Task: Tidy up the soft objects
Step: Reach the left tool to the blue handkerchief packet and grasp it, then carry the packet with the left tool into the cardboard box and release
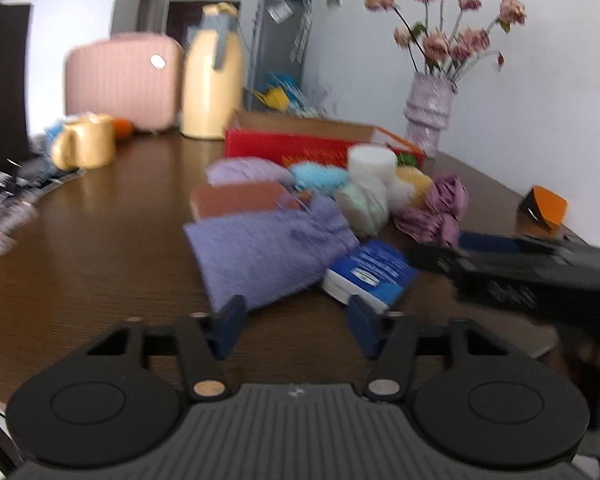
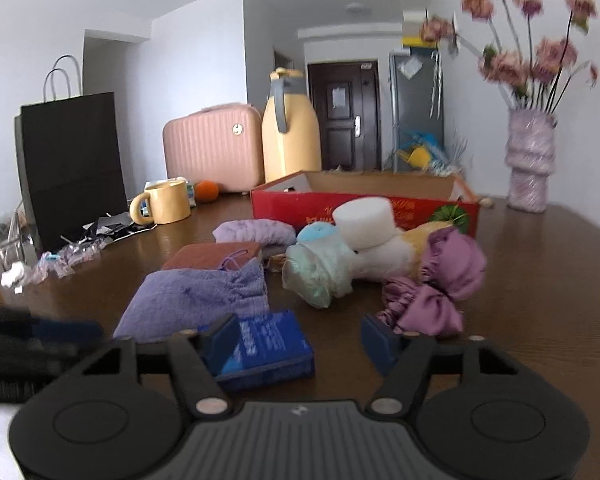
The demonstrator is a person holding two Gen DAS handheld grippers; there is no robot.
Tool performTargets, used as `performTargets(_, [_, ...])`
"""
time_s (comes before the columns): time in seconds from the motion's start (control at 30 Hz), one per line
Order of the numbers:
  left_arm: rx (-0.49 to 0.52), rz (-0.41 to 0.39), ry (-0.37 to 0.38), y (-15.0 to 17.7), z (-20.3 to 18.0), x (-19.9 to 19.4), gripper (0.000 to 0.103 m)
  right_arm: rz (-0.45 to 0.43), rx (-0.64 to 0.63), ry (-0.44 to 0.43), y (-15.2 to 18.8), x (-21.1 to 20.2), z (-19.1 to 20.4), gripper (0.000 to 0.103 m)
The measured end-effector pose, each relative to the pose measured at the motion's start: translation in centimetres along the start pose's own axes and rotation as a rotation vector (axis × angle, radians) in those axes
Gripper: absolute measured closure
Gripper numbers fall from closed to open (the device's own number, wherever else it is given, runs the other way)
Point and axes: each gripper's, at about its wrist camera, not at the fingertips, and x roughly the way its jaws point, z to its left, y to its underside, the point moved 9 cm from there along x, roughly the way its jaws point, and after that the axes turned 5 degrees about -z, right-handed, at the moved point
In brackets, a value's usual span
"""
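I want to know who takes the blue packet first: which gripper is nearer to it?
Right, probably. The right gripper has the blue packet just ahead, against its left finger. The left gripper has it ahead, beyond its right finger. Neither holds it.

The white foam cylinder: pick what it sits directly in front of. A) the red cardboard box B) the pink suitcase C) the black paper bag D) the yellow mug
A: in the right wrist view the white foam cylinder rests atop the pile of soft items right against the front wall of the red cardboard box; the suitcase, bag and mug stand further left.
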Motion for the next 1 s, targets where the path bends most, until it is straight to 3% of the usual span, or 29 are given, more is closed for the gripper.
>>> performTargets(0.1, [-0.007, 0.051, 0.037, 0.2, -1.1, 1.5, 0.062, 0.040, 0.065, -0.049, -0.1, 2.3, -0.7, 0.052])
performTargets(0.17, [-0.036, 0.065, 0.060, 0.1, -1.8, 2.5, 0.063, 0.081, 0.158, -0.083, 0.5, 3.3, -1.3, 0.074])
performTargets(0.2, [-0.057, 0.074, 0.067, 0.0, -1.9, 3.0, 0.068, 0.095, 0.219, -0.101, 0.9, 3.3, -1.5, 0.079])
performTargets(0.3, [-0.118, 0.108, 0.100, -0.1, -2.6, 4.3, 0.073, 0.107, 0.336, -0.132, 2.0, 1.4, -1.6, 0.084])
performTargets(0.47, [-0.163, 0.117, 0.144, -0.3, -3.3, 4.8, 0.073, 0.113, 0.415, -0.139, 3.2, -0.4, -1.4, 0.083])
performTargets(0.67, [-0.194, 0.133, 0.163, -0.4, -3.2, 5.3, 0.073, 0.124, 0.393, -0.135, 2.9, 0.3, -1.5, 0.081])
performTargets(0.77, [-0.198, 0.127, 0.170, -0.4, -3.1, 5.3, 0.081, 0.115, 0.407, -0.115, 2.7, 0.0, -1.9, 0.084])
performTargets(0.9, [-0.174, 0.078, 0.179, -1.2, -3.8, 4.3, 0.083, 0.053, 0.399, -0.116, 0.7, -1.5, -2.3, 0.084])
performTargets(1.0, [-0.165, 0.015, 0.222, -3.4, -4.3, 3.4, 0.083, -0.011, 0.389, -0.123, -2.8, -1.5, -3.3, 0.084])
